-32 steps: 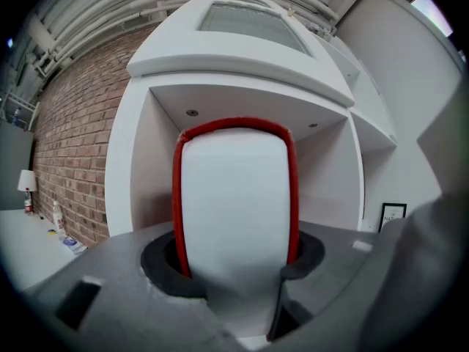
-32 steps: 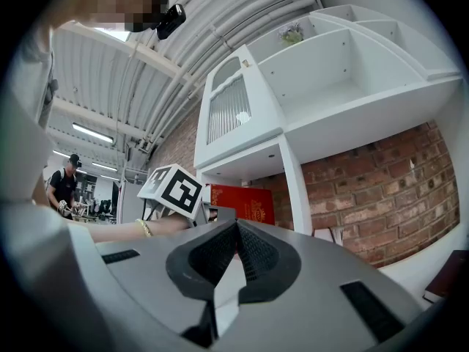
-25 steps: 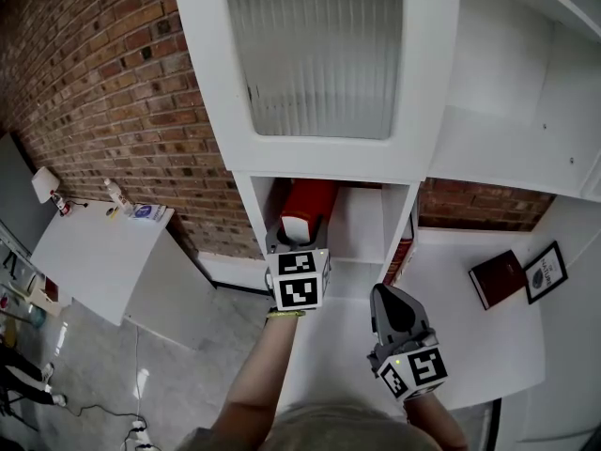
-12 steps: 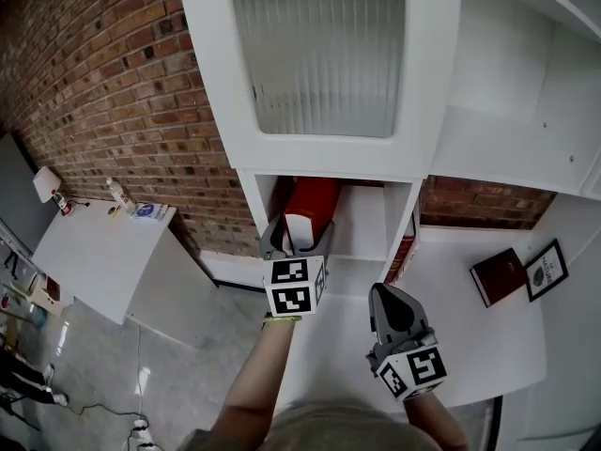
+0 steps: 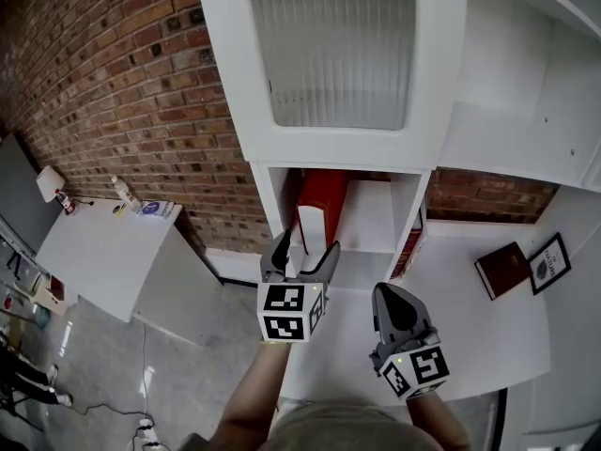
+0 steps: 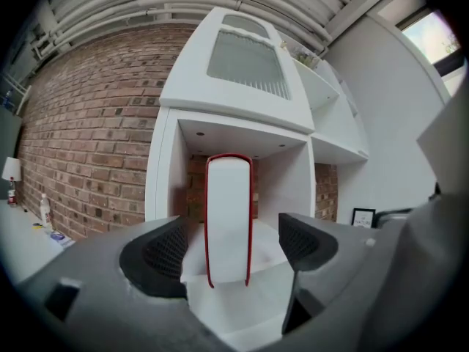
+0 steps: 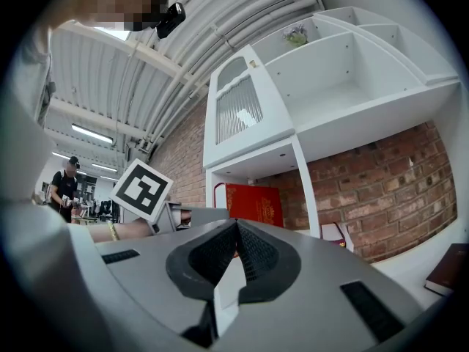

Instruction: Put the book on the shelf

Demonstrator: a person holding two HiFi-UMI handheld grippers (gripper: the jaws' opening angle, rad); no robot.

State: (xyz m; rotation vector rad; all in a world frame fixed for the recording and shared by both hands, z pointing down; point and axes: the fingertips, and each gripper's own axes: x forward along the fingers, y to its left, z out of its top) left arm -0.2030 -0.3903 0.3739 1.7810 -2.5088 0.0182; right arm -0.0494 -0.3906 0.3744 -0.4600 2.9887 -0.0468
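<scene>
A bottle (image 5: 122, 194) stands at the far edge of the table (image 5: 103, 252) by the brick wall. The red book (image 5: 322, 205) stands upright against the left wall of the shelf cubby (image 5: 371, 219). The left hand-held gripper (image 5: 305, 254), whose jaws have just been opening and now stand spread, has backed off the book, which it gripped a second ago. The right hand-held gripper (image 5: 387, 291) is pressed together and empty. A dark book (image 5: 505, 269) lies beside a picture frame (image 5: 550, 263).

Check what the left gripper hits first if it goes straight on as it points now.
Most likely the red book, standing upright in the shelf compartment dead ahead of the left gripper. Its jaws have just been opening and frame the book without touching; depth unclear.
</scene>
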